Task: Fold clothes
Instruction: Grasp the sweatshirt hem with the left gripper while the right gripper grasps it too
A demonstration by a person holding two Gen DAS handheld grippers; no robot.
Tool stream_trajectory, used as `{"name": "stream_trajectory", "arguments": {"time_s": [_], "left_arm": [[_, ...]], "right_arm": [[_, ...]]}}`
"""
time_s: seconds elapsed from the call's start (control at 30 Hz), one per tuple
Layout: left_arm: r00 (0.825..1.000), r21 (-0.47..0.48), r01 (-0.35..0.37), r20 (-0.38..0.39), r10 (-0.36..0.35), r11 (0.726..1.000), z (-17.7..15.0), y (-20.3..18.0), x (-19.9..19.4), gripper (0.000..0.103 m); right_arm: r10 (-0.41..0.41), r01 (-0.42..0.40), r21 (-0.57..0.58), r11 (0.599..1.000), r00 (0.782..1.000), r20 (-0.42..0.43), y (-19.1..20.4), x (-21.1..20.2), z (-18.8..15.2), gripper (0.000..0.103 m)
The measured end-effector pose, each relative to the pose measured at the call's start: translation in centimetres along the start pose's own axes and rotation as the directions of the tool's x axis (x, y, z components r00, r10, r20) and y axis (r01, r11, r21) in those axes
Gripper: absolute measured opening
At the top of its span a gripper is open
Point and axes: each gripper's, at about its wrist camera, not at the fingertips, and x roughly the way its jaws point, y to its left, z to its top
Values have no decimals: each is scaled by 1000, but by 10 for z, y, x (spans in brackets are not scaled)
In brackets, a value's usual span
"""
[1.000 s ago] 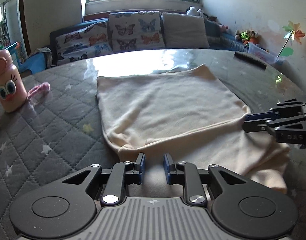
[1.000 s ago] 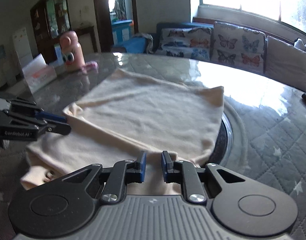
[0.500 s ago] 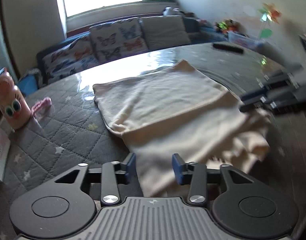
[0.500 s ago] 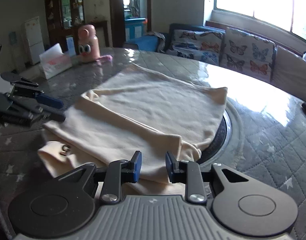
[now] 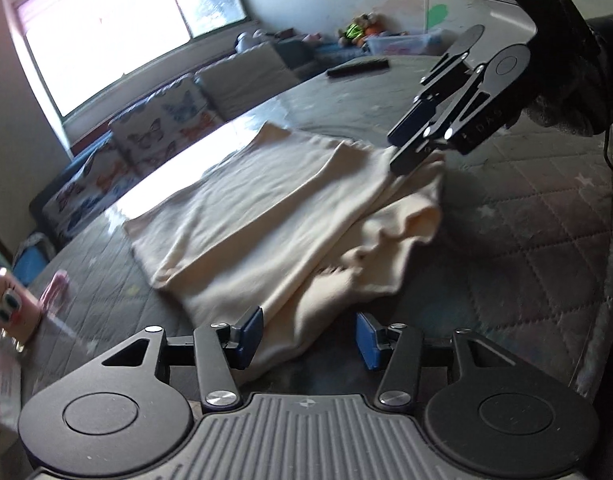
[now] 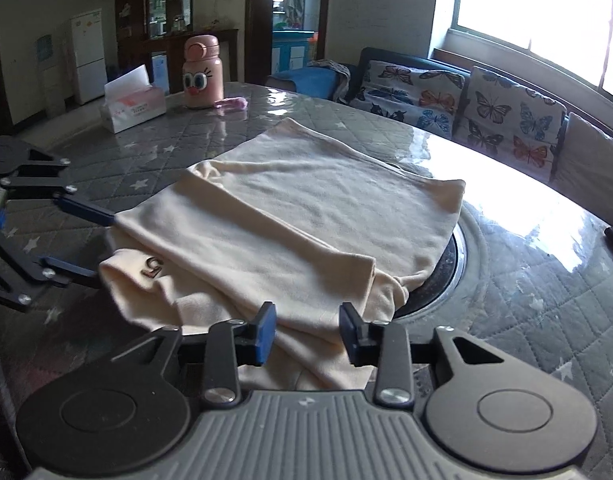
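Observation:
A cream garment (image 5: 274,216) lies partly folded on the grey quilted table; it also shows in the right wrist view (image 6: 306,220). A folded upper layer rests on a rumpled lower layer. My left gripper (image 5: 309,340) is open, its jaws either side of the garment's near edge. It also shows at the left of the right wrist view (image 6: 98,246), open beside the cloth's left edge. My right gripper (image 6: 306,334) is open over the near right corner. In the left wrist view it (image 5: 404,148) hovers above the garment's far right corner.
A pink bottle with cartoon eyes (image 6: 202,74), a tissue box (image 6: 132,106) and a small pink item (image 6: 231,103) stand at the table's far left. A black remote (image 5: 358,69) lies far back. A round inset (image 6: 446,276) lies under the garment's right edge. A sofa (image 6: 458,100) is behind.
Both grippers went from shut on the cloth's near edge to open and let it go. The left gripper has swung to the left, and the lower layer now lies rumpled.

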Motion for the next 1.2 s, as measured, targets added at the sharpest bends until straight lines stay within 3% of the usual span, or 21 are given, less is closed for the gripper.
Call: {"name": "stream_trajectory", "arguments": {"time_s": [0.1, 0.17, 0.23, 0.33, 0.43, 0.6, 0.77, 0.83, 0.93, 1.2], "left_arm": [[1000, 24, 13, 26, -13, 1000, 4, -6, 5, 47], [999, 21, 27, 38, -28, 999, 6, -6, 8, 22], [998, -8, 31, 48, -31, 999, 10, -1, 8, 13], [997, -68, 27, 67, -23, 997, 18, 13, 8, 10], [996, -129, 23, 83, -12, 991, 28, 28, 9, 10], [995, -178, 32, 101, -14, 984, 39, 45, 13, 9], [996, -211, 40, 92, -21, 977, 39, 53, 19, 10], [996, -214, 45, 87, -27, 976, 35, 52, 18, 10], [996, -210, 53, 79, -37, 976, 28, 49, 14, 13], [998, -152, 24, 55, -16, 988, 6, 31, 0, 40]], "right_arm": [[11, -11, -40, 999, 1000, -3, 5, -8, -3, 44], [22, -22, -73, 997, 1000, -5, 9, -14, -5, 47], [35, -36, -109, 993, 999, -7, 14, -18, -7, 54], [54, -55, -161, 985, 998, -12, 20, -23, -10, 58], [64, -65, -223, 973, 998, -10, 28, -22, -13, 64], [43, -35, -281, 959, 999, 24, 34, -4, -9, 65], [59, -54, -259, 964, 998, 10, 29, 21, -3, 50], [76, -76, -217, 973, 997, -8, 22, 27, -1, 34], [96, -97, -162, 982, 995, -18, 12, 27, 4, 20], [124, -125, -66, 990, 992, -19, -3, 23, 18, 12]]}}
